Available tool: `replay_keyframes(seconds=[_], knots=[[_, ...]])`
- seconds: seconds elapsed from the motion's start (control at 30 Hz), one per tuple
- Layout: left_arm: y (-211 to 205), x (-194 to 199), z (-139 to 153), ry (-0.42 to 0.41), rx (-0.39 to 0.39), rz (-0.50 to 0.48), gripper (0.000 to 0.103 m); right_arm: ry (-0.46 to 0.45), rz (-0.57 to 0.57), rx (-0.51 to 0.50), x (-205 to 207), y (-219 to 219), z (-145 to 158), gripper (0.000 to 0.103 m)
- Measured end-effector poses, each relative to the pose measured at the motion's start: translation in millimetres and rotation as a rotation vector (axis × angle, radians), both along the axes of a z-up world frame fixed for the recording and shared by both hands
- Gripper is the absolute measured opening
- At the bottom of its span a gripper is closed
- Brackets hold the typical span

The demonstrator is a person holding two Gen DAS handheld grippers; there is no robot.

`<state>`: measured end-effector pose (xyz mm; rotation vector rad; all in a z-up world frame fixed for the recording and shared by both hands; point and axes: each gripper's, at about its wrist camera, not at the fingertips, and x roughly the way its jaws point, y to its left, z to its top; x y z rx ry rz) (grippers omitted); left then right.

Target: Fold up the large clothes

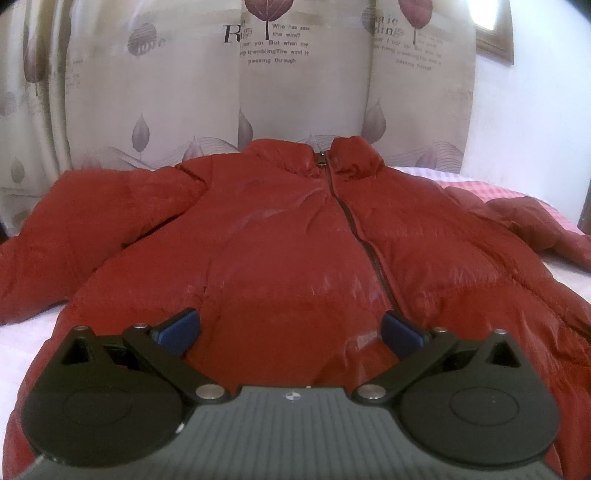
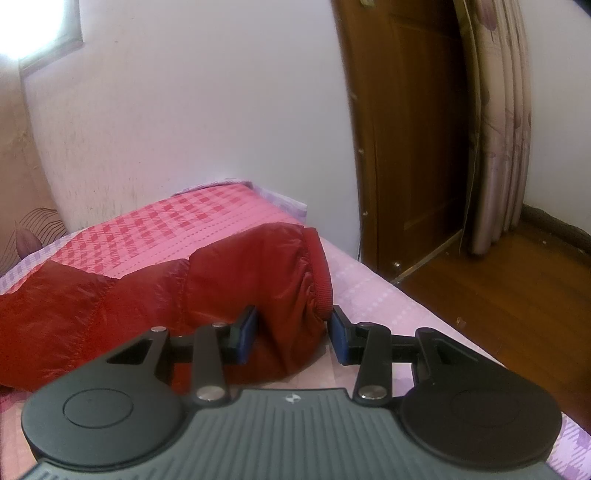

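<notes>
1. Red puffer jacket (image 1: 295,229) lies zipped, flat on the bed (image 2: 229,218).
2. Right tool (image 2: 291,334) clamps the sleeve cuff (image 2: 317,273); slick fabric could slip free.
3. Left tool (image 1: 291,330) hovers, pads apart, empty.

A beige curtain printed with purple leaves and black lettering (image 1: 266,85) is hung behind a bed covered in a pink checked sheet (image 2: 192,225). A plain white wall (image 2: 207,122) is lit by glare from a wood-framed window (image 1: 493,31). A dark brown wooden door (image 2: 410,140) is seen above a glossy wooden floor (image 2: 517,291).
</notes>
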<state>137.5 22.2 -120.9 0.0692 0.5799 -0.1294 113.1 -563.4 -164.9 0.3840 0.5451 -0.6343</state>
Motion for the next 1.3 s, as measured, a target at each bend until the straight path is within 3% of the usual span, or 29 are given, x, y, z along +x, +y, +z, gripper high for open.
replay_keyframes(seconds=[0.2, 0.33, 0.43, 0.53, 0.77, 0.93, 1.13, 1.3], knots=[[3, -2, 11, 0.011, -0.041, 0.014, 0.103, -0.007, -0.001, 0.057, -1, -8, -2, 0.039], [21, -17, 33, -0.030, -0.111, 0.029, 0.103, -0.030, -0.006, 0.186, -5, -28, 1, 0.031], [36, -30, 49, -0.089, -0.084, 0.036, 0.103, -0.088, -0.028, 0.347, -11, -46, 9, 0.021], [53, -41, 60, -0.123, -0.071, 0.047, 0.103, -0.164, -0.025, 0.397, -13, -45, 31, 0.020], [98, -51, 74, -0.125, -0.139, 0.105, 0.103, -0.344, 0.123, 0.435, 12, 9, 101, 0.019], [123, -56, 71, -0.111, -0.189, 0.136, 0.103, -0.376, 0.295, 0.379, 44, 75, 148, 0.018], [143, -60, 64, -0.077, -0.225, 0.151, 0.103, -0.398, 0.419, 0.382, 65, 133, 174, 0.018], [153, -59, 60, -0.063, -0.257, 0.168, 0.103, -0.412, 0.500, 0.447, 84, 171, 184, 0.017]])
